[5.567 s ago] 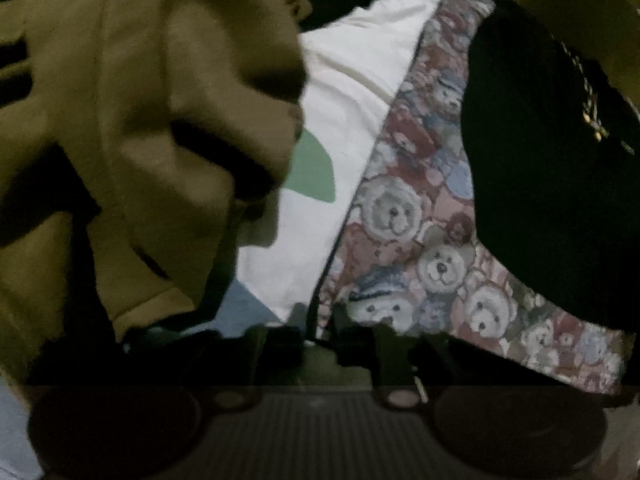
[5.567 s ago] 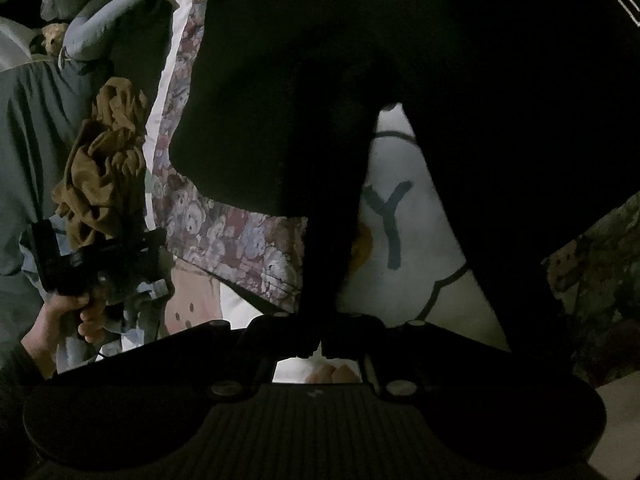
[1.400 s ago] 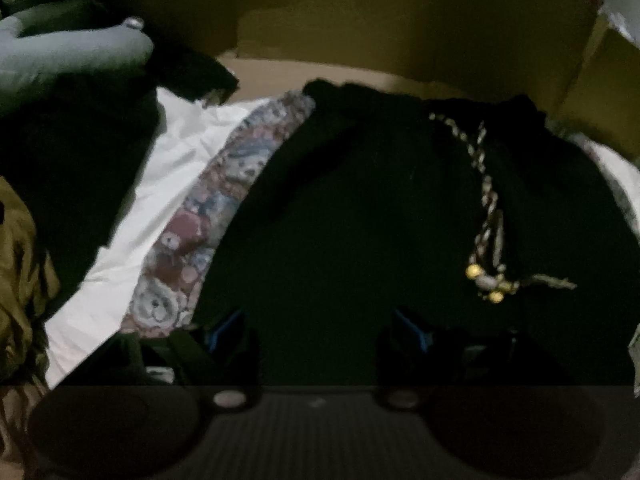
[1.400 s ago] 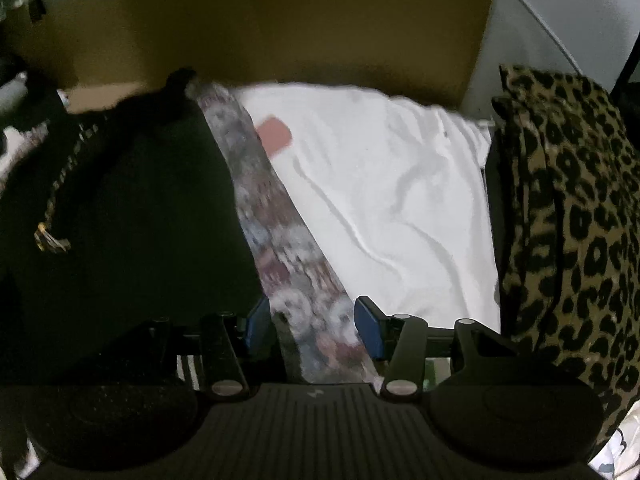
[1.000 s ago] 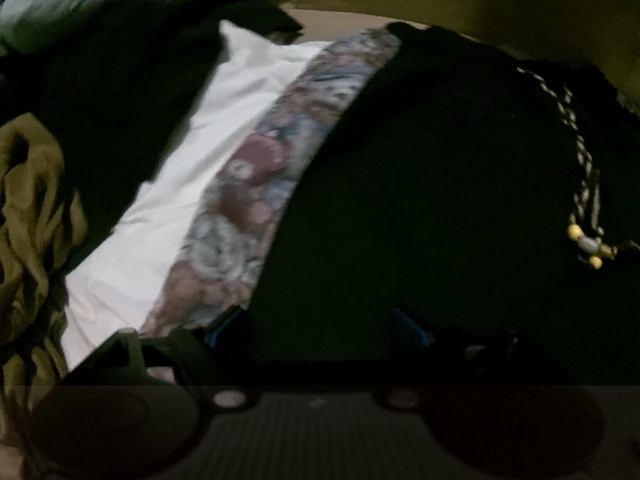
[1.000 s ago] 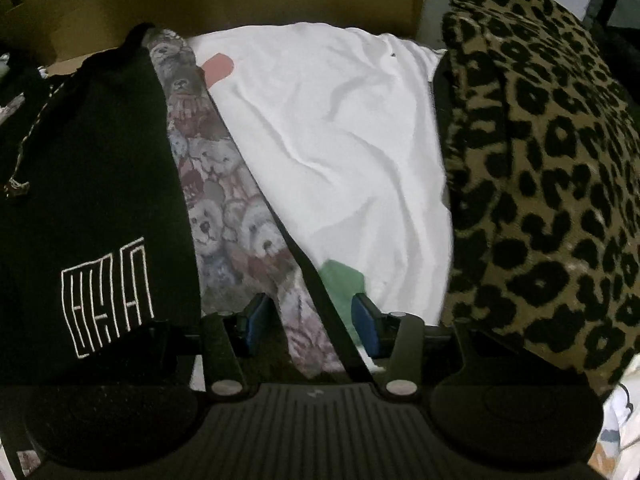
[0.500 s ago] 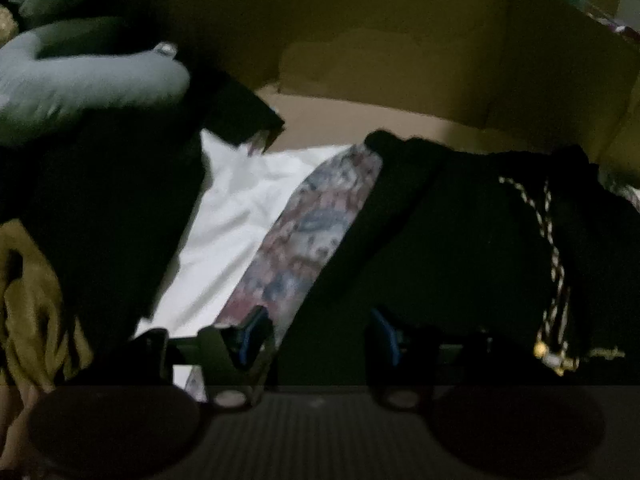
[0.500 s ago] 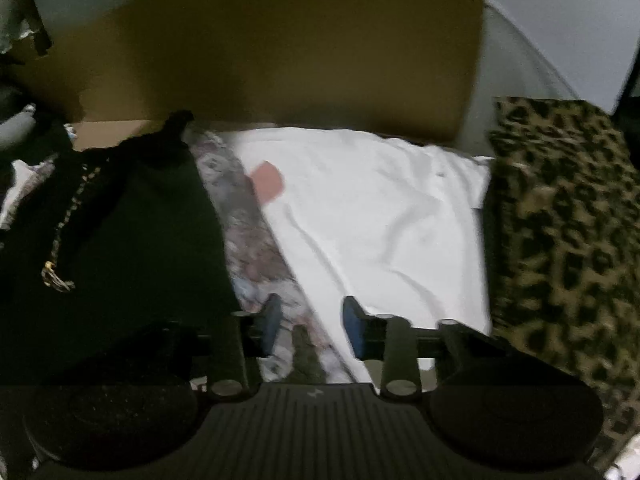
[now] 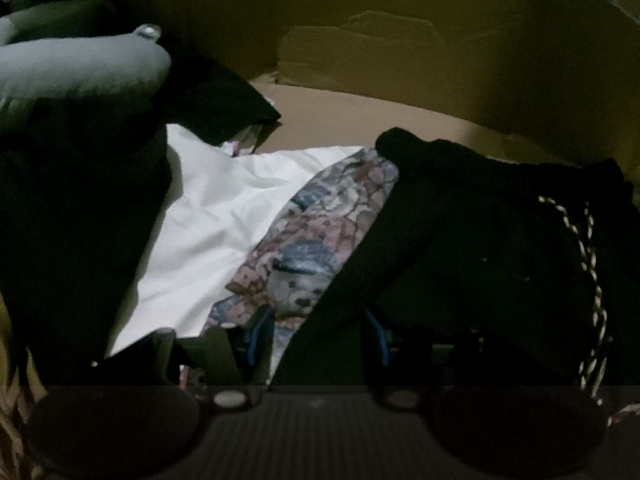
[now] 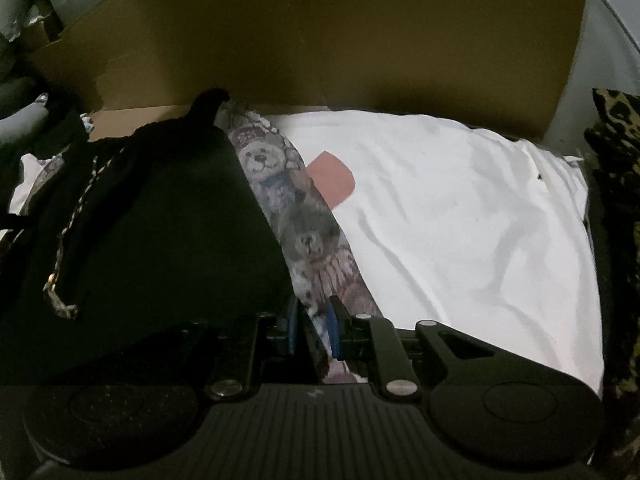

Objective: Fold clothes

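black shorts lie flat on teddy-bear cloth over white sheet, cardboard behind. right tool pinched narrow on shorts' edge with bear cloth. left tool spread wide over opposite edge.

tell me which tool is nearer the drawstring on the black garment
Left, probably. The left tool sits over the black garment, drawstring to its right; the right tool is at the teddy-bear fabric.
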The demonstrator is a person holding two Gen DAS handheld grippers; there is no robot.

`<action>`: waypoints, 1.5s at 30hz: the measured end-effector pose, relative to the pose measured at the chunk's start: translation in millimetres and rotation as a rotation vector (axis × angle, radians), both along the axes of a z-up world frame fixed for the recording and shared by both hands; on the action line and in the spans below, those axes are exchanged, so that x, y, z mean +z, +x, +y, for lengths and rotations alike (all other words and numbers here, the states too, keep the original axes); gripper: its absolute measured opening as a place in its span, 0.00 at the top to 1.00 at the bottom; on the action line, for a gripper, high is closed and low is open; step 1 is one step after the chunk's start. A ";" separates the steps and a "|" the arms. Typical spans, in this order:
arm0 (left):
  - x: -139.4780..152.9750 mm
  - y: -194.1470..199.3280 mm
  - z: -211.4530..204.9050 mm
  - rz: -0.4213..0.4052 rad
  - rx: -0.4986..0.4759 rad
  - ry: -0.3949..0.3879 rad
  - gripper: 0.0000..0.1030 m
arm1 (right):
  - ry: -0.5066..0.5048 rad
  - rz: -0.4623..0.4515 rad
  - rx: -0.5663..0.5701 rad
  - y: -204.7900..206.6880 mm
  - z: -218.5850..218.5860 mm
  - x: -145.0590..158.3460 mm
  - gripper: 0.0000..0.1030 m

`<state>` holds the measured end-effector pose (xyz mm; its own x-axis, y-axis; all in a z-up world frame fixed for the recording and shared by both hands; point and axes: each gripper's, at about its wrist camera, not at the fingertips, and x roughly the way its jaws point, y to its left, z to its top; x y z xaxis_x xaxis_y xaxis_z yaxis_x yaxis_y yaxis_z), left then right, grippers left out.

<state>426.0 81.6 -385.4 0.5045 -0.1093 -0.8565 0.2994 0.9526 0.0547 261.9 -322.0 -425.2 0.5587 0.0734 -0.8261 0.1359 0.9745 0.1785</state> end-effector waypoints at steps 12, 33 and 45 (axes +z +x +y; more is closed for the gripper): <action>23.4 6.4 11.7 -0.051 -0.007 -0.074 0.68 | 0.135 -0.030 -0.065 43.9 -1.9 0.6 0.80; 16.6 22.6 14.2 -0.053 0.027 -0.093 0.70 | 0.137 -0.082 -0.079 100.9 16.1 -14.5 0.82; 11.9 24.4 5.8 -0.084 0.014 0.007 0.77 | -0.050 -0.092 0.015 100.5 40.7 -7.1 0.82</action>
